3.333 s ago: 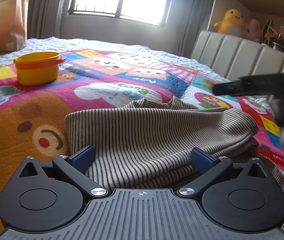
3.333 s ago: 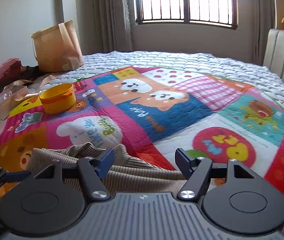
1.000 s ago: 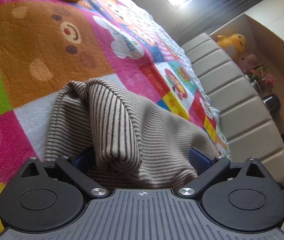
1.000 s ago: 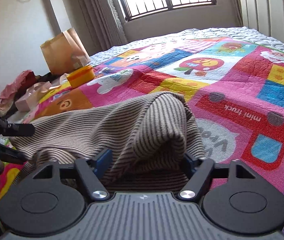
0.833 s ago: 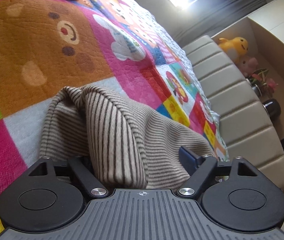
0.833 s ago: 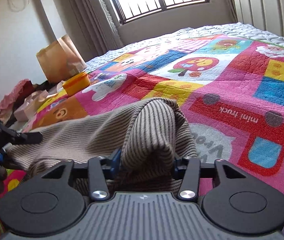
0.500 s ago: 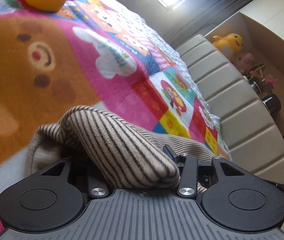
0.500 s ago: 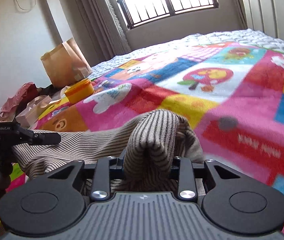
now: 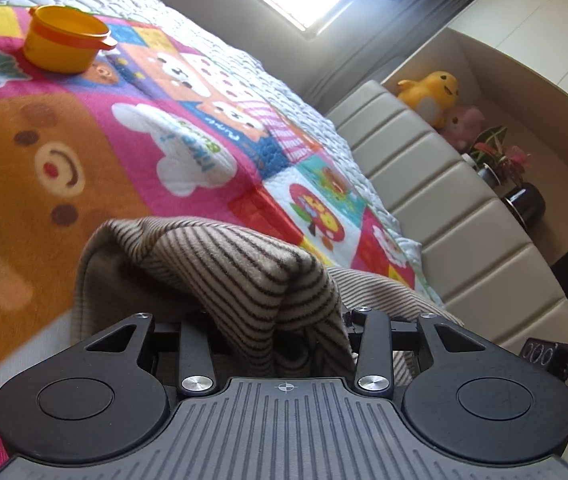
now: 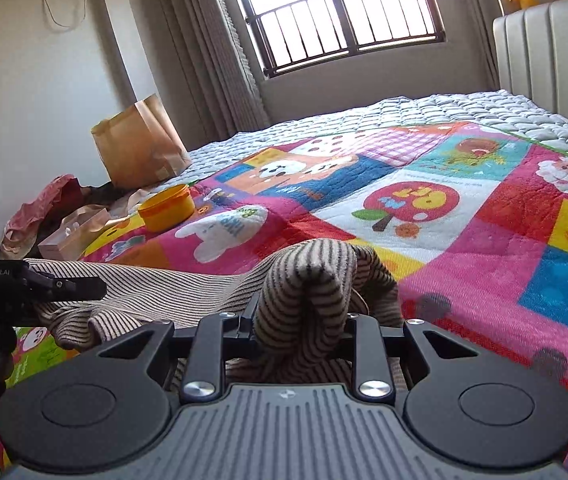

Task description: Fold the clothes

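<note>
Striped garment [image 9: 244, 272] bunched on colourful quilt [image 9: 84, 152] on bed, in left wrist view; left gripper [image 9: 280, 320] jaws closed tight on raised fold; orange pot [image 9: 64, 38] well beyond
Right wrist view: right gripper [image 10: 300, 320] jaws clamped on another garment fold, cloth stretching left toward left gripper; paper bag [image 10: 136, 148] far back

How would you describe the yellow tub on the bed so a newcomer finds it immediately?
Start at the colourful cartoon quilt covering the bed. Follow it to the far corner near the brown paper bag. The yellow tub stands upright there, round, open-topped, with an orange rim: the only hard container on the quilt.
</note>
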The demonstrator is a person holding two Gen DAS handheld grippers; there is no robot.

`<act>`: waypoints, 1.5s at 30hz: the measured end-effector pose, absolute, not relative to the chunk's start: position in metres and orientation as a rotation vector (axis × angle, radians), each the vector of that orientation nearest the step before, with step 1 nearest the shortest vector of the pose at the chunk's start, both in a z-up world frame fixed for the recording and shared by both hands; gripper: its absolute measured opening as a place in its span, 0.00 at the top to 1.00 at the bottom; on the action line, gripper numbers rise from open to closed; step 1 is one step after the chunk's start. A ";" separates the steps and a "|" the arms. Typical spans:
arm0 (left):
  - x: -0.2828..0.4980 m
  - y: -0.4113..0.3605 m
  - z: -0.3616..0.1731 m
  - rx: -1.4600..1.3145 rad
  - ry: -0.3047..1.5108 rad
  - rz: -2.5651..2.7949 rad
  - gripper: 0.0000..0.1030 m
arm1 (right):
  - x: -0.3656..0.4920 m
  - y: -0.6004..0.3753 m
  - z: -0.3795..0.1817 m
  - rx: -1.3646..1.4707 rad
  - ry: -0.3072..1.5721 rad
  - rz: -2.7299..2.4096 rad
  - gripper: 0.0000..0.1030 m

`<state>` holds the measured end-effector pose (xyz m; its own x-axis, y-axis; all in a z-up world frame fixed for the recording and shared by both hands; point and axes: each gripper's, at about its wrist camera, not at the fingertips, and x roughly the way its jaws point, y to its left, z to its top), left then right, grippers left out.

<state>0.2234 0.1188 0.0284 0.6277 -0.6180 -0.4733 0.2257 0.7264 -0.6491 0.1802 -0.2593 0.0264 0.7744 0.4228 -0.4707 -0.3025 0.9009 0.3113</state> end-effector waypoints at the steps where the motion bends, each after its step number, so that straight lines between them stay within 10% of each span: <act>1: 0.215 0.119 0.029 -0.575 0.743 -0.518 0.59 | 0.174 -0.260 0.026 0.226 0.561 0.398 0.76; 14: 0.158 0.131 -0.015 -0.536 0.804 -0.419 0.56 | 0.126 -0.275 -0.011 0.193 0.645 0.325 0.56; 27: 0.185 0.114 -0.008 -0.399 0.764 -0.342 0.55 | 0.157 -0.262 0.005 0.110 0.585 0.310 0.70; 33: 0.150 0.121 -0.003 -0.336 0.726 -0.326 0.42 | 0.132 -0.287 -0.019 0.105 0.614 0.243 0.19; 45: 0.120 0.113 0.031 -0.528 0.689 -0.470 0.13 | 0.123 -0.291 -0.034 0.119 0.575 0.187 0.00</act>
<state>0.1202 0.1127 0.0309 0.6796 -0.5649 -0.4681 0.2294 0.7697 -0.5958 0.1235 -0.2908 -0.0337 0.8230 0.2085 -0.5285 -0.1421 0.9762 0.1639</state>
